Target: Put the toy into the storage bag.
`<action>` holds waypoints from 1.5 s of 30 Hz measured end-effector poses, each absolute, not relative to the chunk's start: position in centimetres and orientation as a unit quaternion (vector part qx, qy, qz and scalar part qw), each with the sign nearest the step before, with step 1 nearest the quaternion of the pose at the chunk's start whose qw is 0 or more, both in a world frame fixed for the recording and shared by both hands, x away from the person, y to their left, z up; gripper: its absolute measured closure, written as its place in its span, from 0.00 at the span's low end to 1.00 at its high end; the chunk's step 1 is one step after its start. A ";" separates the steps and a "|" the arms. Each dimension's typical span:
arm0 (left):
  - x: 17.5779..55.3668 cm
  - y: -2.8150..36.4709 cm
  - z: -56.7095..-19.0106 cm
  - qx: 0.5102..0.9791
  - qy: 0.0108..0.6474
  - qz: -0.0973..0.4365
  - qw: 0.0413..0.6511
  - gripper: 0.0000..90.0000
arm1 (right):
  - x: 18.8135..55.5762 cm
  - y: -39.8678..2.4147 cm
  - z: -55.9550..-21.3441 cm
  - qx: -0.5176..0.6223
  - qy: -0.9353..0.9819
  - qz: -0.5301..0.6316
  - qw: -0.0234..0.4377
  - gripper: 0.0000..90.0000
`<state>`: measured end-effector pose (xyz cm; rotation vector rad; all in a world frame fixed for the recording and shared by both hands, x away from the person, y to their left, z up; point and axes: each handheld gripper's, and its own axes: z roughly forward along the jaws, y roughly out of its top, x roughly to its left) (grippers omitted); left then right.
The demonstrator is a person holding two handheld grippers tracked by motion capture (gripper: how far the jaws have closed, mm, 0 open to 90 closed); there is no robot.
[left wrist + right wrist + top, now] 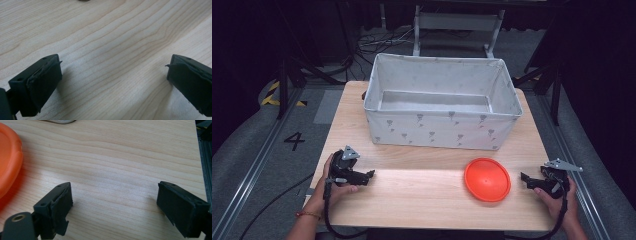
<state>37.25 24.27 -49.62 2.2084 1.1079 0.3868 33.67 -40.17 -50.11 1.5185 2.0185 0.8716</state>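
At the left edge of the desk [412,185] I see my left tongs [371,174] resting low on the wood, held in one hand [332,187], jaws pointing toward the middle. From the left gripper view, those jaws are spread wide with only bare wood grain between them. Behind, toward the far side and roughly centred, stands one grey fabric bin [442,102] with a small printed pattern, upright and open-topped; I can see nothing inside it. Right of centre, in front of the bin and apart from it, lies one orange disc [487,179], flat on the wood. Just beyond it at the right edge, my right tongs [525,177] point at the disc without touching it, jaws spread wide, gripping nothing. I count two tongs, one bin, one disc.
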 end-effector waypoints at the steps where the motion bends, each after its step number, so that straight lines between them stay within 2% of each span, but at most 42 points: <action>1: 37.2 24.5 -49.6 0.842 0.412 0.144 0.316 0.00 | 33.7 -40.2 -50.1 0.551 0.736 0.318 0.232 0.15; 13: 37.1 24.9 -49.6 0.848 0.399 0.141 0.318 0.00 | 33.7 -40.4 -50.1 0.543 0.742 0.321 0.226 0.15; 19: 37.0 24.8 -49.6 0.846 0.404 0.139 0.318 0.01 | 33.4 -40.5 -49.8 0.542 0.739 0.326 0.233 0.23; 24: 37.0 24.9 -49.6 0.847 0.402 0.138 0.318 0.00 | 33.0 -40.4 -48.7 0.534 0.736 0.346 0.231 0.22; 36: 37.0 24.9 -49.6 0.847 0.402 0.140 0.318 0.00 | 32.5 -38.0 -46.9 0.492 0.752 0.386 0.207 0.22; 45: 37.0 24.9 -49.6 0.847 0.402 0.140 0.318 0.00 | 32.8 -35.4 -46.9 0.455 0.782 0.385 0.181 0.23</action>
